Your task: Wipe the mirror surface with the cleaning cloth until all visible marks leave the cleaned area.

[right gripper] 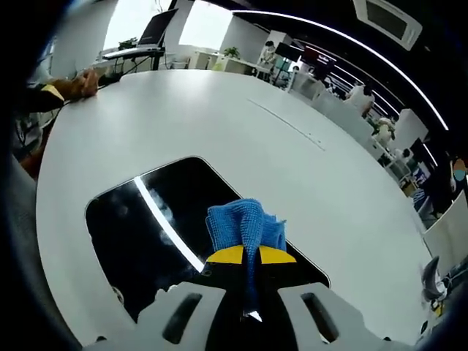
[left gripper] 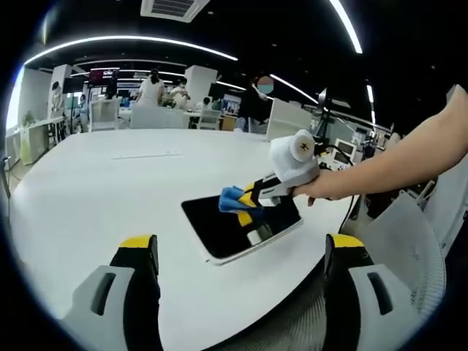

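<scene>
A dark rectangular mirror [left gripper: 219, 235] lies flat near the edge of a round white table [left gripper: 110, 183]. In the left gripper view my right gripper [left gripper: 248, 202] reaches in from the right, shut on a blue cleaning cloth [left gripper: 232, 199] pressed on the mirror's far part. My left gripper [left gripper: 240, 247] is held open above the table edge, nothing between its jaws. In the right gripper view, my right gripper [right gripper: 252, 255] pinches the blue cloth [right gripper: 245, 221] on the mirror [right gripper: 139, 234]. The glass reflects a ceiling light strip and shows faint smudges.
A person's bare forearm [left gripper: 395, 164] carries the right gripper. A white mesh chair [left gripper: 409, 252] stands at the table's near edge. A hand [right gripper: 73, 84] rests at the table's edge. Desks, chairs and several people fill the office behind; a laptop [right gripper: 157, 29] stands beyond the table.
</scene>
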Available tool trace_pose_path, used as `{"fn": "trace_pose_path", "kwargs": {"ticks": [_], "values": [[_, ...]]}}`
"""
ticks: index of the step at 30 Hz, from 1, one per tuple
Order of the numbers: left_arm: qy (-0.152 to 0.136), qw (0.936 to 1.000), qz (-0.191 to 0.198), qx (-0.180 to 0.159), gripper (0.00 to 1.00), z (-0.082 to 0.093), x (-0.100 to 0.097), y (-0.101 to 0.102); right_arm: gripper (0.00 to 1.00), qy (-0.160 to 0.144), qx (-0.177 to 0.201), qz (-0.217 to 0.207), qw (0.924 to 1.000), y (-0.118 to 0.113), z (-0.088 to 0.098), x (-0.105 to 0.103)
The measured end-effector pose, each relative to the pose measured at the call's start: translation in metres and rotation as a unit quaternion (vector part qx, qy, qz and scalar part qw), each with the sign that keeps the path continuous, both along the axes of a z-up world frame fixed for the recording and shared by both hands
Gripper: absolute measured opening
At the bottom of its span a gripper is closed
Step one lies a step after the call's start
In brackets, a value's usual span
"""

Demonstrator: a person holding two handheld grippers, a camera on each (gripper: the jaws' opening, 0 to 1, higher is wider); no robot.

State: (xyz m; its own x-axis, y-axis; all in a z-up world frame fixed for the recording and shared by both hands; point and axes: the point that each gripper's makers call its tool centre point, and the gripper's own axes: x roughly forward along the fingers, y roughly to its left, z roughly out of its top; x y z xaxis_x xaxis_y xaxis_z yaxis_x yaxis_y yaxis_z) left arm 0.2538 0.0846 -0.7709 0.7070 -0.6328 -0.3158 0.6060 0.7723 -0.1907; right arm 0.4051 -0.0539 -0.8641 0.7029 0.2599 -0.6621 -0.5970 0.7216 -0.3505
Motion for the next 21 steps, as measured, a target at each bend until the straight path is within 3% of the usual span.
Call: {"fn": "trace_pose_path", "kwargs": {"ticks": [21], "values": [[0.003, 1.0, 0.001, 0.001, 0.94, -0.002, 0.0, -0.001, 0.0, 0.012, -0.018, 0.009, 0.9997, 0.0, 0.002, 0.012]]}}
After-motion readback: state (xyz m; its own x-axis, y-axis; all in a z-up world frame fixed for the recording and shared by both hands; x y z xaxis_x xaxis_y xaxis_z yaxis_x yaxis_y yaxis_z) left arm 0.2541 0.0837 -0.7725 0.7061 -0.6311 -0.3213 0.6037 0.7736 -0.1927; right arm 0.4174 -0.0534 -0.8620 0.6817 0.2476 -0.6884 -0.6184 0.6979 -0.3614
